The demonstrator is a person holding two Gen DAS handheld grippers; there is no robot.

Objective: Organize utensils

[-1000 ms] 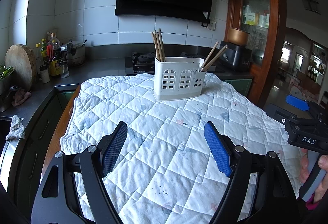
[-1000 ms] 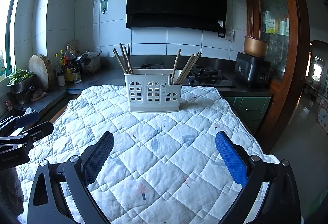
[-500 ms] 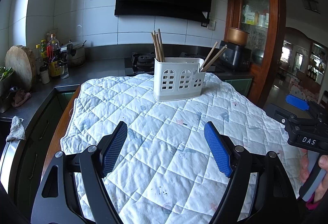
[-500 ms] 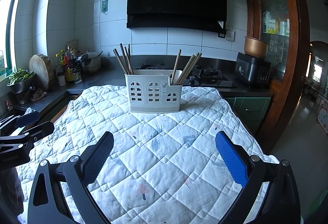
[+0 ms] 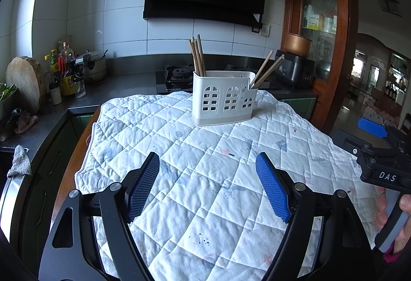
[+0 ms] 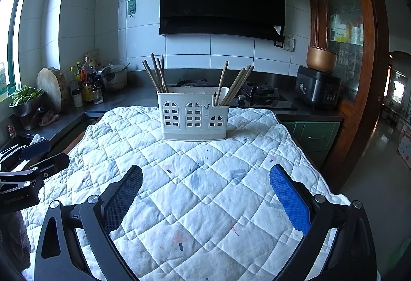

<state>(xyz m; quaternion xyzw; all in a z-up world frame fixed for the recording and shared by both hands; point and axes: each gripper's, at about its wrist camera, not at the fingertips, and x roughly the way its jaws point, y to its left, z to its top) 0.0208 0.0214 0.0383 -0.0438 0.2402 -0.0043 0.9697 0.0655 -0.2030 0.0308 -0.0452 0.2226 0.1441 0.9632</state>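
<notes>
We hold our left black two-finger gripper (image 5: pixel 207 187) level and forward, its blue textured fingers (image 5: pixel 272 191) spread wide apart with nothing between them. Our right black two-finger gripper (image 6: pixel 205 200) sits the same way, its fingers (image 6: pixel 289 200) parted wide and empty. In the left wrist view, our right hand (image 5: pixel 400 219) wraps the grey handle at the right edge; only its fingertips show.

Black-framed left hand-held gripper (image 5: pixel 207 184), blue textured pads (image 5: pixel 272 189), silver screws, white "DAS" lettering on right hand-held gripper (image 6: pixel 205 200)
</notes>
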